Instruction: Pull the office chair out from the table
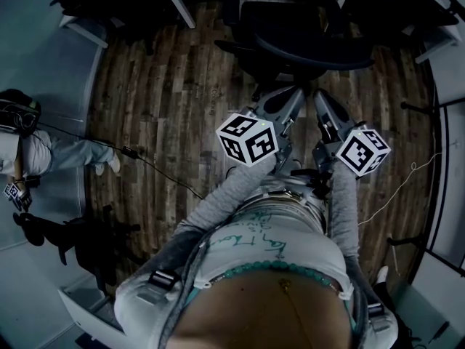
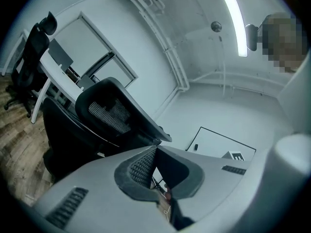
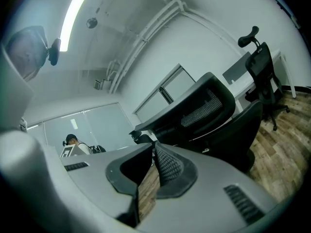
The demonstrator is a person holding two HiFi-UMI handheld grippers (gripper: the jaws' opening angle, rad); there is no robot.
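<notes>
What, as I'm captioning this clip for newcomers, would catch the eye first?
The black chair fills the top centre of the head view, and the left gripper and right gripper point at its back with their jaws together. The left gripper's marker cube shows bright white at the centre. Another person is at the left edge, on the wood floor.

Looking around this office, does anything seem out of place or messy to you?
Only the cords: a black cable trails loose across the wooden floor at the head view's left, and a thin white cord lies on the right. The office chair looks intact.
</notes>
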